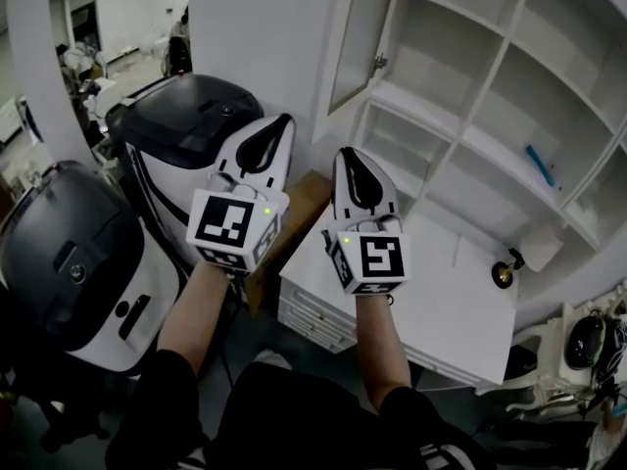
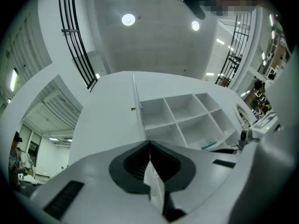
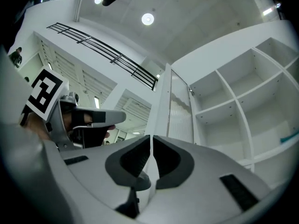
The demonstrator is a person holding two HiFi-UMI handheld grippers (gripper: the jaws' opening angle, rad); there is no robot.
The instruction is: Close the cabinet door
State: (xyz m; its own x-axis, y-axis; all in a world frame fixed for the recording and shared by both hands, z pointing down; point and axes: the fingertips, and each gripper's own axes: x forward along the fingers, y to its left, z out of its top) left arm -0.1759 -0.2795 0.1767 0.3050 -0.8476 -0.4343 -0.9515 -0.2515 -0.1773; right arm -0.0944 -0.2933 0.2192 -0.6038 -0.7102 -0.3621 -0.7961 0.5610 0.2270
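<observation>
Left gripper (image 1: 278,131): jaws pressed together, nothing between them, touching nothing.
Left arm: bare forearm stretched forward, gripper tilted upward beside a dark-lidded white bin (image 1: 181,116).
Right gripper (image 1: 346,157): jaws shut tight as well, empty, just beside the left one.
Right arm: forearm reaching out over the white drawer unit (image 1: 441,306), gripper angled up toward the cabinet.
Cabinet door (image 1: 356,39): glass-panelled, swung open at the left edge of the white shelves (image 1: 470,140), above both grippers and clear of them.
</observation>
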